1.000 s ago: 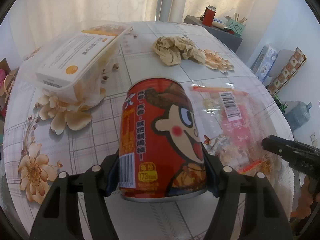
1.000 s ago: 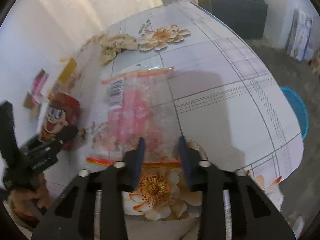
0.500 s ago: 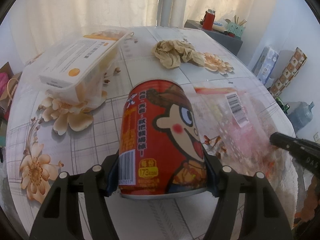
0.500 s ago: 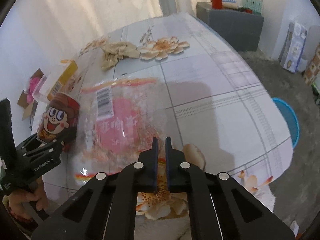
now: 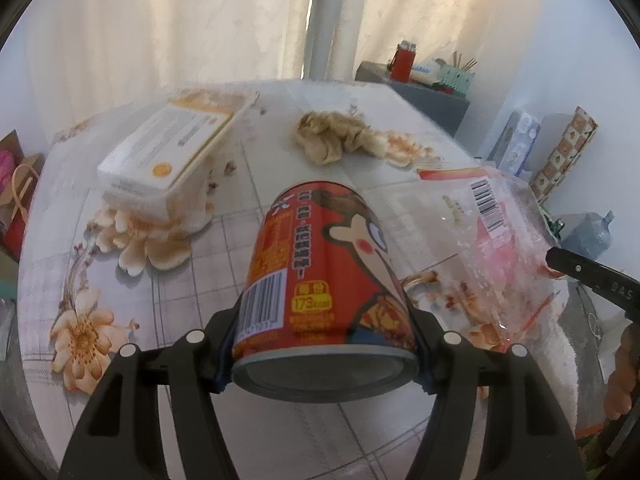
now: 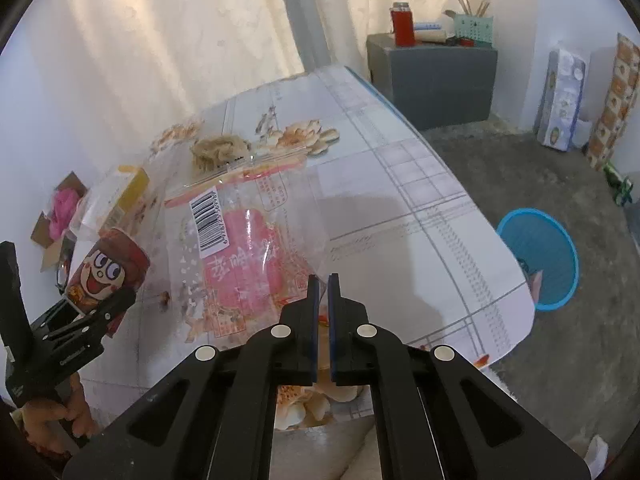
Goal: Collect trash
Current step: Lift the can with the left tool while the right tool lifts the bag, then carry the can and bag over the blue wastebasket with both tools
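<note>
Both tongs are loaded. The left gripper (image 5: 324, 344) has its pads pressed on either side of a red drink can (image 5: 320, 276) with a cartoon face, tilted and clear of the flowered tablecloth (image 5: 192, 276). The right gripper (image 6: 323, 300) is clamped flat on the near edge of a clear snack wrapper (image 6: 244, 256) with a pink label and barcode, the rest of it hanging free above the table. I'd say the pickup is done and the carry is what's in hand; next both loads need swinging off the table's right side, and the limp wrapper may flap or slip on the way. Only the right wrist view shows where they might go: a blue bin (image 6: 540, 258) on the floor past the table's right edge. The left view better shows what remains: a crumpled paper wad (image 5: 336, 142) at the far side and a clear plastic box (image 5: 168, 160) at far left.
</note>
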### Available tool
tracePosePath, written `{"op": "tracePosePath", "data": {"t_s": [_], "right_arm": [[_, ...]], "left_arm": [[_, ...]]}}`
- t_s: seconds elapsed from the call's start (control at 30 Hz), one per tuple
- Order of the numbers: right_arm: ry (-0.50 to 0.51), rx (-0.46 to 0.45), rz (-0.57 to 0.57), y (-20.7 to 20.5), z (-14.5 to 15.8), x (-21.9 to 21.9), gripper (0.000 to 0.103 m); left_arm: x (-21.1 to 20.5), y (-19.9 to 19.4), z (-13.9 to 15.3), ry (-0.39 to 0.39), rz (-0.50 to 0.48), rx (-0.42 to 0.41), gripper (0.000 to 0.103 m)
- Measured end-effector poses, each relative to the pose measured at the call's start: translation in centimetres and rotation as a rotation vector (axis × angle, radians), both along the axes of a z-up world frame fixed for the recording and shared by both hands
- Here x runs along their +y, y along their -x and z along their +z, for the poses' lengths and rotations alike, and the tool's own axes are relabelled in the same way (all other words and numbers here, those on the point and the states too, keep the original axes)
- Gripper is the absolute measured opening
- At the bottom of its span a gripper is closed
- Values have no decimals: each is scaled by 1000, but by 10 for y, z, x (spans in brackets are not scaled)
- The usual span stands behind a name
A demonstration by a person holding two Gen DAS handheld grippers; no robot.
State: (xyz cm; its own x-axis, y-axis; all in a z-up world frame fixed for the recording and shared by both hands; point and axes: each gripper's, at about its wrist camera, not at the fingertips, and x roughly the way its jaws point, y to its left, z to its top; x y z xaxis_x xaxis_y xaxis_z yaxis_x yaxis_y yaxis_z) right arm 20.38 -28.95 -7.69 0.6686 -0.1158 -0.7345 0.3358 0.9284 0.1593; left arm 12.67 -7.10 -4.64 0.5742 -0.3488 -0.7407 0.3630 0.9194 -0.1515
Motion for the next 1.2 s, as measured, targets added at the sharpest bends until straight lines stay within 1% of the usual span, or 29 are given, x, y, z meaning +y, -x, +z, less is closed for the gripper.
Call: {"op": "tracePosePath", "data": {"t_s": [0.17, 0.3, 0.47, 0.6, 0.67, 0.73, 0.8, 0.83, 0.9, 0.93, 0.97, 1.03, 1.07, 1.13, 1.2], "right_arm": [[-6, -50, -21, 11, 9, -7, 2], [-18, -91, -44, 22, 17, -19, 2], [-22, -140, -85, 41, 30, -38, 2], [-1, -182, -151, 63, 48, -65, 2], [22, -199, -200, 76, 58, -83, 2], [40, -207, -240, 88, 65, -99, 2], [55, -211, -294, 102, 71, -122, 2], [58, -209, -310, 107, 73, -130, 2], [72, -195, -356, 118, 73, -150, 2], [68, -187, -375, 122, 71, -160, 2], [55, -178, -396, 128, 67, -175, 2], [45, -155, -432, 134, 58, -197, 2], [42, -145, -444, 134, 54, -204, 2], [26, -112, -480, 139, 37, -229, 2], [11, -78, -505, 138, 22, -251, 2]], "left_arm": [[-7, 3, 19, 14, -28, -46, 64], [-22, 2, 36, 28, -69, -78, 64], [-59, 3, 58, 56, -156, -114, 64], [-97, -1, 77, 90, -245, -147, 64], [-128, -6, 90, 120, -307, -147, 64], [-151, -9, 98, 131, -354, -154, 64], [-185, -11, 106, 136, -421, -158, 64], [-206, -13, 110, 143, -461, -145, 64], [-237, -15, 112, 138, -516, -129, 64], [-261, -16, 111, 128, -553, -114, 64], [-276, -17, 110, 118, -576, -103, 64], [-319, -19, 100, 81, -632, -65, 64], [-333, -20, 94, 64, -650, -47, 64], [-377, -27, 74, 7, -688, 16, 64], [-410, -34, 53, -48, -710, 79, 64]]}}
